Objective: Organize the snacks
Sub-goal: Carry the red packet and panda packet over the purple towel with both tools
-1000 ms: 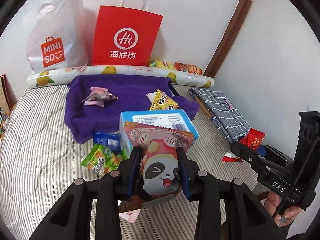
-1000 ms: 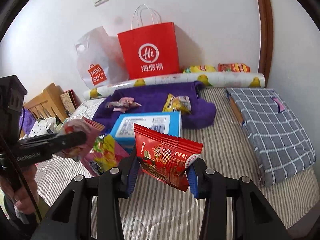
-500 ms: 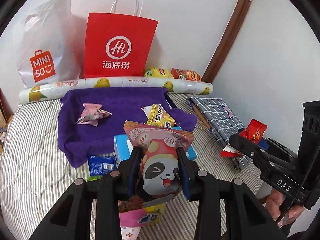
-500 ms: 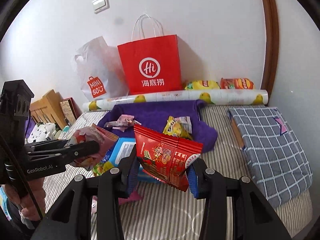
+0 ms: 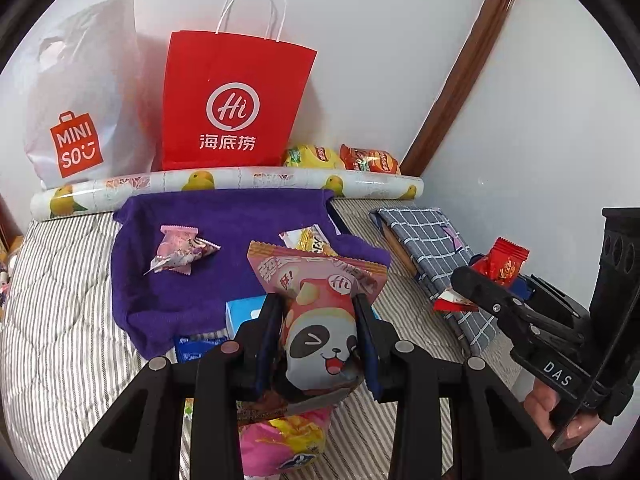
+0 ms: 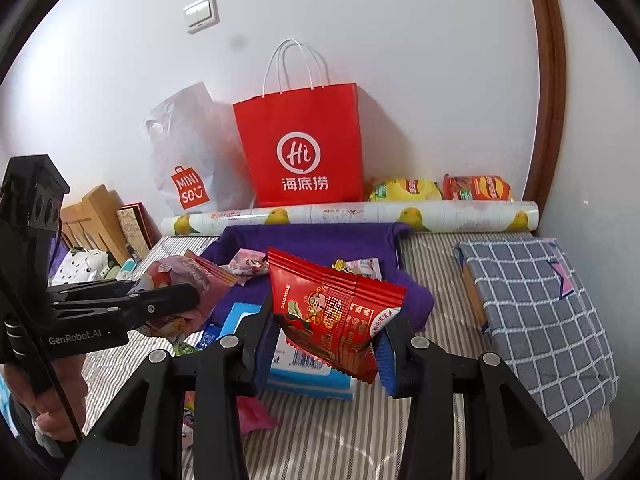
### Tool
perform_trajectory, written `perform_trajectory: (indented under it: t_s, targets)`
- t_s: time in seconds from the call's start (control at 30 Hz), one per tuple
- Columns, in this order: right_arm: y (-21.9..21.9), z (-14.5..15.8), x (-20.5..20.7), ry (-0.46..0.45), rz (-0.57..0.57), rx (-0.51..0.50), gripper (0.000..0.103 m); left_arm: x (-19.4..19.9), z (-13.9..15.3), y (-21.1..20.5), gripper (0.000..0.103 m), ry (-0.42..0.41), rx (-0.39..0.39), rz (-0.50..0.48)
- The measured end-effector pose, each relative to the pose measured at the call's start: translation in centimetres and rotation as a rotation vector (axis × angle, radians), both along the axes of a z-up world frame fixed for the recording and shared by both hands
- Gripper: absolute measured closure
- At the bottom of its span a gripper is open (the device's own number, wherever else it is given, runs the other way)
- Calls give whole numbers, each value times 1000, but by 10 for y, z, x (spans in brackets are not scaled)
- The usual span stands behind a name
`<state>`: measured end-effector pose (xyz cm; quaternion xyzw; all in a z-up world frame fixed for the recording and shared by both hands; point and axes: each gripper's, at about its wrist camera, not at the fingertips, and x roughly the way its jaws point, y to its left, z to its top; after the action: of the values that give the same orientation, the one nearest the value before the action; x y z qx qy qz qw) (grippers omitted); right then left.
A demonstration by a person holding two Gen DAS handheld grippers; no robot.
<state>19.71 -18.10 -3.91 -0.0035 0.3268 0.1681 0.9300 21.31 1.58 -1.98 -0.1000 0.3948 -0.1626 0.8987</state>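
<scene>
I see my left gripper (image 5: 318,334) black, holding a pink panda packet (image 5: 320,312), panda face black and white. My right gripper (image 6: 326,332), black with blue pads, holds a red snack packet (image 6: 334,312). Far centre: purple towel (image 5: 224,232). Behind it, a red paper bag (image 5: 232,104) with white logo; left, a white Miniso bag (image 5: 76,92), orange mark. Bedsheet (image 5: 60,320) grey-and-white striped. Right, blue-grey checked cloth (image 6: 536,308).

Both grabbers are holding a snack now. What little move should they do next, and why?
Probably carry both forward over the purple towel. The left gripper is clamped on the panda packet, the right gripper on the red packet, both lifted, and two snacks already lie on that towel.
</scene>
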Motion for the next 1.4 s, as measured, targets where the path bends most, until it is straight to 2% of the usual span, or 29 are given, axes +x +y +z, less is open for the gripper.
perform_trajectory:
  t_s: [0.53, 0.67, 0.8, 1.13, 1.4]
  targets:
    - [16, 15, 43, -12, 12, 22, 61, 32, 14, 12, 69, -38, 36, -9]
    - [25, 17, 60, -11, 13, 10, 61, 44, 19, 17, 69, -55, 63, -1]
    - [34, 18, 72, -29, 11, -7, 61, 58, 21, 24, 69, -59, 56, -10]
    - [45, 7, 101, -15, 1, -4, 61, 88, 28, 37, 69, -87, 68, -13]
    - [52, -5, 123, 5, 1, -11, 61, 109, 15, 48, 70, -66, 41, 5]
